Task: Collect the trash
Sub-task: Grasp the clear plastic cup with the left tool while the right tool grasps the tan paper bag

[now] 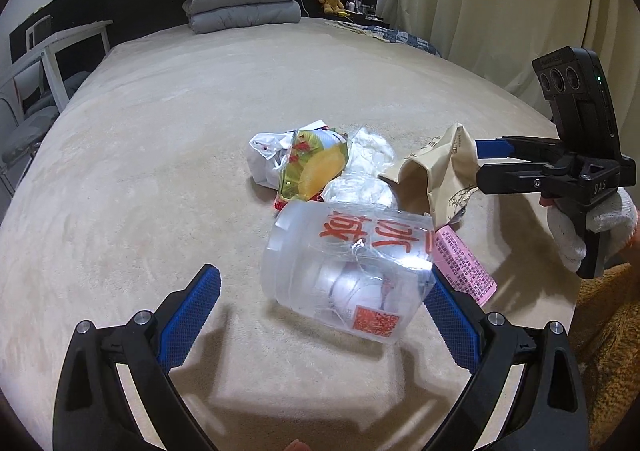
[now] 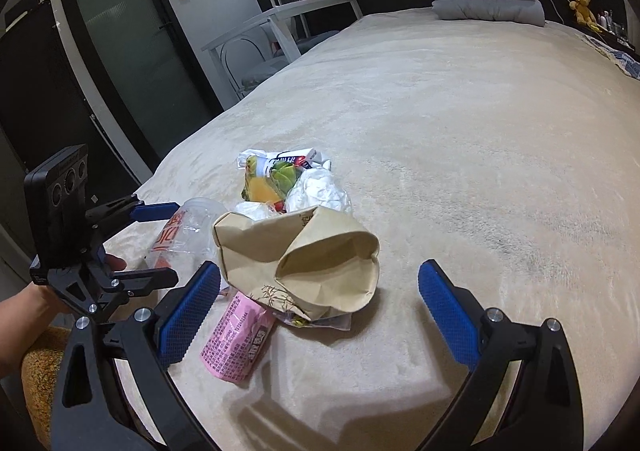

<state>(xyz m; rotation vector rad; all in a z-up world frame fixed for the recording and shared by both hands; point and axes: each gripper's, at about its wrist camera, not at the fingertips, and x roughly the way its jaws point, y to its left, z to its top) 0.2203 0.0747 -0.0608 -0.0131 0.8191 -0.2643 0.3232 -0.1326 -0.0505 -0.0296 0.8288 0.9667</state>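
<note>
Left claw [image 1: 324,315] wide open, straddling plastic cup [image 1: 344,271] lying on bed [image 1: 160,171], no grip. Right claw [image 2: 320,303] wide open around paper bag [image 2: 304,255], no grip. Pink wrapper [image 2: 236,343] beside bag.

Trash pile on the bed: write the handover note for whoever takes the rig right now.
Left gripper: open, empty, its jaws either side of the clear plastic cup lying on its side.
Right gripper: open, empty, facing the brown paper bag.
All trash sits in one loose pile on the beige bed cover: cup, paper bag, pink wrapper beside the bag, yellow-green snack packet, crumpled white plastic behind.
Done: nothing picked up yet.
Left: grasp and remove every piece. No bin shows in either view.
</note>
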